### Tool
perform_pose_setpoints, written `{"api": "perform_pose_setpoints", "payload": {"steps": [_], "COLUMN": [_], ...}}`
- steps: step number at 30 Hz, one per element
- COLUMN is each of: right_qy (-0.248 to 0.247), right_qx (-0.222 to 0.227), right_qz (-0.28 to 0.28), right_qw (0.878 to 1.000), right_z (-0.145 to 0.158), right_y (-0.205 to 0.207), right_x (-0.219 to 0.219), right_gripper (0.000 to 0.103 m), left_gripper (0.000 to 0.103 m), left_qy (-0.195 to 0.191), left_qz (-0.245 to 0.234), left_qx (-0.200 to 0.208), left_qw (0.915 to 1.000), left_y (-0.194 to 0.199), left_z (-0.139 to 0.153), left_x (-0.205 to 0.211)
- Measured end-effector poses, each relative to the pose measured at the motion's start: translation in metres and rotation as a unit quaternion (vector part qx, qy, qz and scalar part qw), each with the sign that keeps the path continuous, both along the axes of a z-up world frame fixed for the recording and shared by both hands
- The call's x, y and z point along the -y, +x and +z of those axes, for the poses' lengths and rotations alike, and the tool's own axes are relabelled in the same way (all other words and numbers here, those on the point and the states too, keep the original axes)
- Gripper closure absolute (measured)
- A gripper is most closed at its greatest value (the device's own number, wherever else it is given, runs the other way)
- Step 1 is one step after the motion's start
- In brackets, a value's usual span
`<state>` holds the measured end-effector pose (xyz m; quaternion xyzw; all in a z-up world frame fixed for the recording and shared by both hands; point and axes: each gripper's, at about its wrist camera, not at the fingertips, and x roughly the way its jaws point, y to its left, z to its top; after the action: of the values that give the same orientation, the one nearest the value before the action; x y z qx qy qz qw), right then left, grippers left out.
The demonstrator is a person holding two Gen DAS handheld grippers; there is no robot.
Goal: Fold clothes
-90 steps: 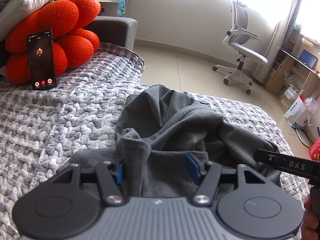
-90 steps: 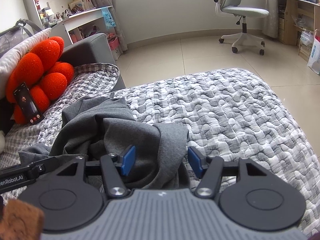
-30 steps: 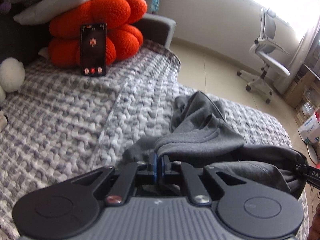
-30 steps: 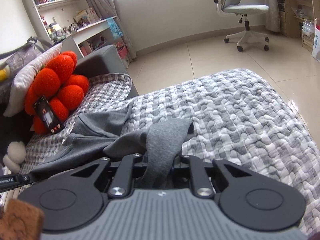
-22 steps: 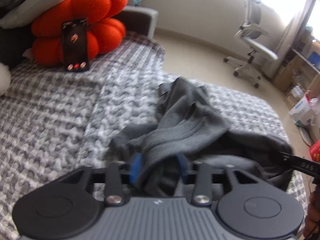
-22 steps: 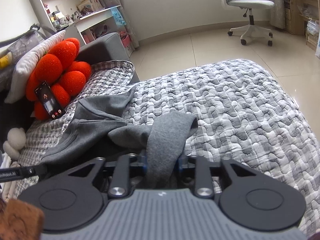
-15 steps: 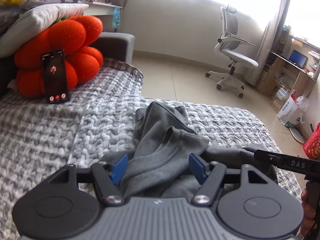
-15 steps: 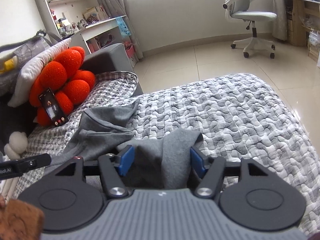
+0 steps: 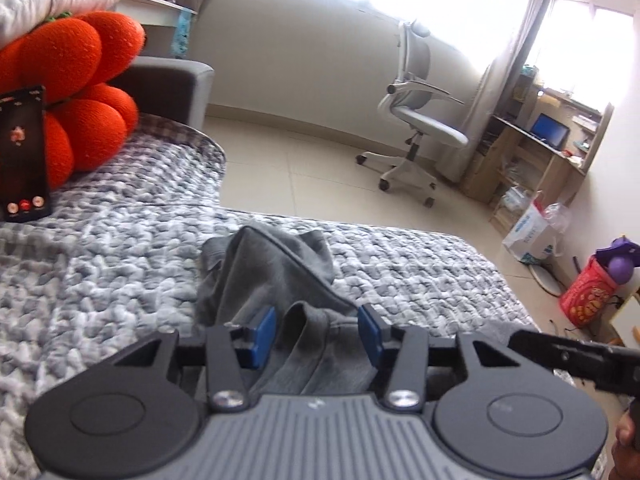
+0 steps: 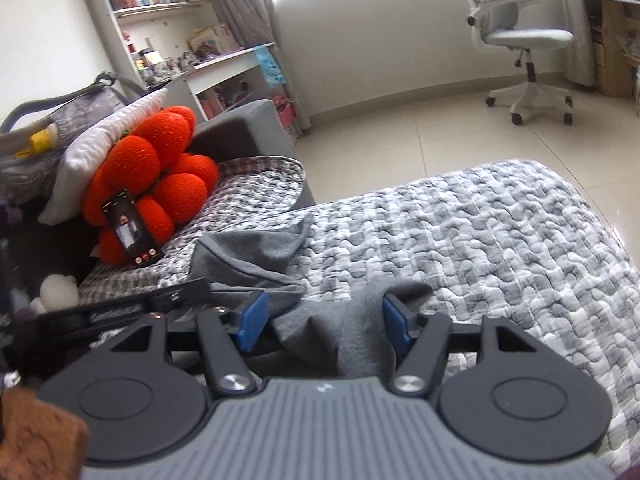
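The garment point(image 9: 276, 280) lies crumpled on the bed point(image 9: 100, 264), on the grey quilt, its far end reaching toward the orange cushion point(image 10: 160, 176) and the phone point(image 10: 130, 226) propped against it. A second ago you had both hand-held grippers pinched shut on its cloth; now both have let go. Your left hand-held gripper point(image 9: 316, 334) sprang wide half a second ago and its jaws are closing again, a ridge of grey cloth standing between the blue pads point(image 9: 262, 334) without being pressed. Since then your left view has swung toward the chair point(image 9: 416, 128), with the phone now at its left edge. Your right hand-held gripper point(image 10: 324, 322) stands wide, as it did half a second ago, and a flap of the garment rises between its pads, loose, leaning toward the right one.
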<state>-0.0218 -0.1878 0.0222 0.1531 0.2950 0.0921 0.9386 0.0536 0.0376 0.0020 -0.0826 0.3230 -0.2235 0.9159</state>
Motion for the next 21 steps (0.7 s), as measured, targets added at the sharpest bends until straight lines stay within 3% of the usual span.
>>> {"api": "perform_pose_setpoints", "payload": {"steps": [4,11,14,21], "right_qy": [-0.018,-0.054,-0.07,-0.08], "right_qx": [0.011,0.038,0.056,0.032], "right_qz": [0.023,0.057,0.064,0.139], "right_qw": [1.0,0.996,0.994,0.987], "right_z": [0.002,0.006,0.008,-0.003], "right_y": [-0.007,-0.016,-0.02,-0.018], "right_x": [-0.005,-0.018,-0.022,-0.047], "right_gripper": [0.038,0.038,0.038,0.038], "left_gripper": [0.066,0.092,0.095,0.096], "left_qy": [-0.013,-0.034,-0.047,-0.065], "left_qz": [-0.004,0.0,0.011,0.045], "left_qx": [-0.023,-0.069,-0.075,-0.043], "left_qw": [0.9997,0.997,0.996,0.996], "left_y": [0.016,0.028,0.026,0.012], "left_z": [-0.01,-0.017,-0.013,0.005], "left_x": [0.0,-0.005,-0.01,-0.025]}}
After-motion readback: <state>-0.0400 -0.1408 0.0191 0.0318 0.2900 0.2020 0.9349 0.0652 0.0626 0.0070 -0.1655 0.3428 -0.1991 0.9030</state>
